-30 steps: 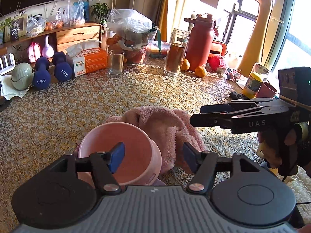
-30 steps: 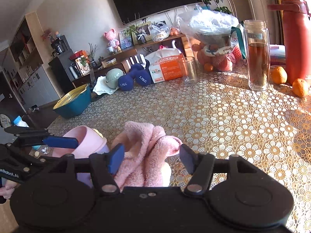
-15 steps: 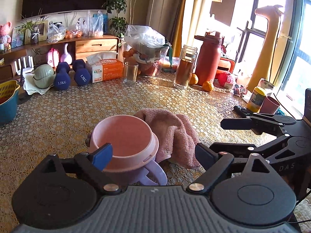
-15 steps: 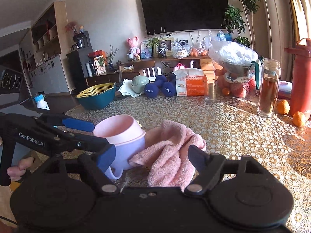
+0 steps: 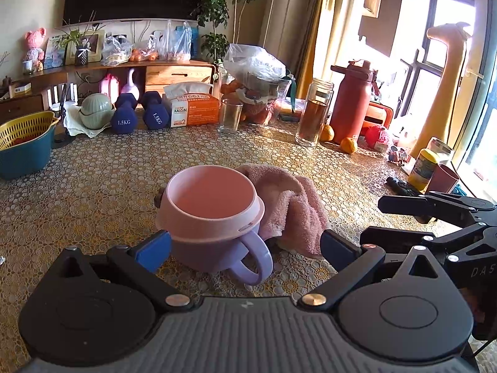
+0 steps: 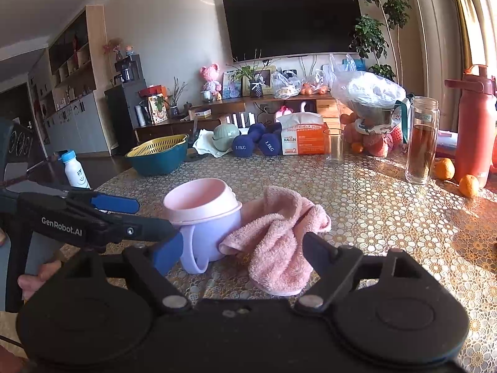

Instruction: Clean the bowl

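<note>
Bowl point(image 5: 214, 199) sits upright on my desk point(image 5: 93, 192), pink towel point(image 5: 292, 208) touching its right side. Left tool point(image 5: 245, 245) and right tool point(image 6: 242, 251) both gape wide, gripping nothing.

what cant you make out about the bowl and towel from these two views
- Bowl far side and base: hidden by its own body in both views.
- Towel part behind the bowl: left wrist view, bowl hides it.
- Any dirt inside the bowl: pink glare, cannot tell.
- Tabletop under the towel: covered.
</note>
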`<state>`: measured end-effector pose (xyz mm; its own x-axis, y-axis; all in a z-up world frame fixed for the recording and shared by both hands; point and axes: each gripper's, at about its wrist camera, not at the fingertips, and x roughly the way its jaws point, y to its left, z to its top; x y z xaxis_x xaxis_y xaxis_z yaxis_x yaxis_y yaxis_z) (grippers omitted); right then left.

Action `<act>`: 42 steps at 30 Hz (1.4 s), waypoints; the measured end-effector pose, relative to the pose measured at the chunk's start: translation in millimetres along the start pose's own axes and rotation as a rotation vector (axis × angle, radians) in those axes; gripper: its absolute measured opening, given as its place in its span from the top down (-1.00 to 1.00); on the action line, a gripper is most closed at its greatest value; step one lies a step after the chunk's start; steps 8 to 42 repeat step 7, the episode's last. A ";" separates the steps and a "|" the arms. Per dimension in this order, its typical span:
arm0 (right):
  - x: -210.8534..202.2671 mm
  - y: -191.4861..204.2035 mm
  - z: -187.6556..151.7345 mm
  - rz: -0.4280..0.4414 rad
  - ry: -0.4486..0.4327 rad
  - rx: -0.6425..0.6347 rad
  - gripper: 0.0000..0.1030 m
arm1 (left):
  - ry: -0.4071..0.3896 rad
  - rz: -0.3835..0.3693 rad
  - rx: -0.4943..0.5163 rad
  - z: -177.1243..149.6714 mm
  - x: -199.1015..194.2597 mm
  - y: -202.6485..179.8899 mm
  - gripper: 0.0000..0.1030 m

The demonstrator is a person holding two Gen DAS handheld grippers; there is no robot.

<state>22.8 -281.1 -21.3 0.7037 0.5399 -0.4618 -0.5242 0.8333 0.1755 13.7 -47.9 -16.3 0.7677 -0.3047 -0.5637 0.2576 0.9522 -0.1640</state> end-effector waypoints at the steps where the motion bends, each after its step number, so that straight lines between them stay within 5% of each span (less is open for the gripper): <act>1: -0.3 -0.6 -0.3 0.001 -0.001 0.008 -0.63 | -0.001 0.008 0.001 -1.1 -0.2 -0.4 -0.99; 42: -2.4 -4.7 -4.3 -0.019 -0.006 0.060 -0.63 | 0.000 0.039 0.020 -4.1 -0.7 -2.4 -0.99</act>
